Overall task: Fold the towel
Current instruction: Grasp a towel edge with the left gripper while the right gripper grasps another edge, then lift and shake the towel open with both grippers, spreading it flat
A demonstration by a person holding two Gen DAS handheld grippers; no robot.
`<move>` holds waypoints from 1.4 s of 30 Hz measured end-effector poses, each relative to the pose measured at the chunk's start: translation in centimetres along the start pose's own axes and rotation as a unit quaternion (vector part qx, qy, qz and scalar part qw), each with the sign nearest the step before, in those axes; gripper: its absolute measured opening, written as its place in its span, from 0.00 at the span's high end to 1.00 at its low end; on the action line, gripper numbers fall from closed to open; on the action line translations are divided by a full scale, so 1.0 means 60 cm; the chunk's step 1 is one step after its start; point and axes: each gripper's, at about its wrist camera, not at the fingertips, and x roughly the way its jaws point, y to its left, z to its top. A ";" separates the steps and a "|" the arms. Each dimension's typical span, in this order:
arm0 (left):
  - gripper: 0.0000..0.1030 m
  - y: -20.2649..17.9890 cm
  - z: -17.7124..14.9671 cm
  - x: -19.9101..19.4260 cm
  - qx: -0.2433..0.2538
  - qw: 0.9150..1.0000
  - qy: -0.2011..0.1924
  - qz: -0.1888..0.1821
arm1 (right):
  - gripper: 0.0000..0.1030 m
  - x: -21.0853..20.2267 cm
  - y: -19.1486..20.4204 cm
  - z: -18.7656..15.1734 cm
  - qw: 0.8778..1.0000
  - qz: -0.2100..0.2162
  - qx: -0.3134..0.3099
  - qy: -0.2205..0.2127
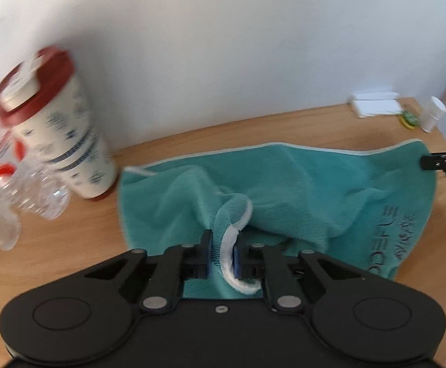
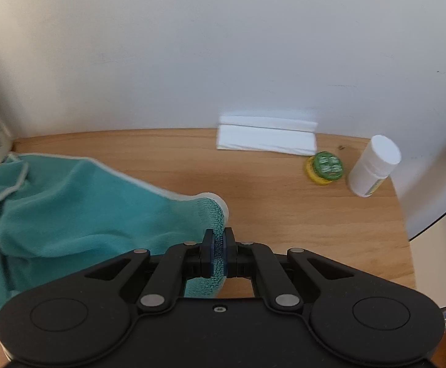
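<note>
A teal towel (image 1: 299, 184) with a pale edge and dark lettering lies rumpled on the wooden table (image 1: 69, 245). My left gripper (image 1: 222, 254) is shut on a bunched corner of it, the white piping looped between the blue pads, and the cloth tents up toward the fingers. In the right wrist view my right gripper (image 2: 219, 251) is shut on another corner of the towel (image 2: 84, 208), held just above the table (image 2: 284, 214). The right gripper's black tip (image 1: 428, 162) also shows at the towel's far right corner in the left wrist view.
A cream cup with a red lid (image 1: 57, 128) and a clear plastic bottle (image 1: 14, 184) stand left of the towel. By the white wall sit a folded white paper (image 2: 265, 138), a green and yellow tin (image 2: 325, 167) and a white bottle (image 2: 373, 165).
</note>
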 end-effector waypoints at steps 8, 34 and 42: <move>0.91 0.098 -0.055 -0.059 -0.085 0.995 -0.004 0.050 | 0.96 0.062 0.010 0.076 0.998 -0.027 -0.054 -0.010; 0.90 0.309 -0.200 -0.084 -0.208 0.972 0.021 0.110 | 0.60 -0.100 0.148 -0.163 0.993 0.081 -0.058 0.059; 0.56 0.341 -0.206 -0.068 -0.219 0.969 0.030 0.108 | 0.58 -0.087 0.227 -0.200 0.992 0.066 -0.099 0.050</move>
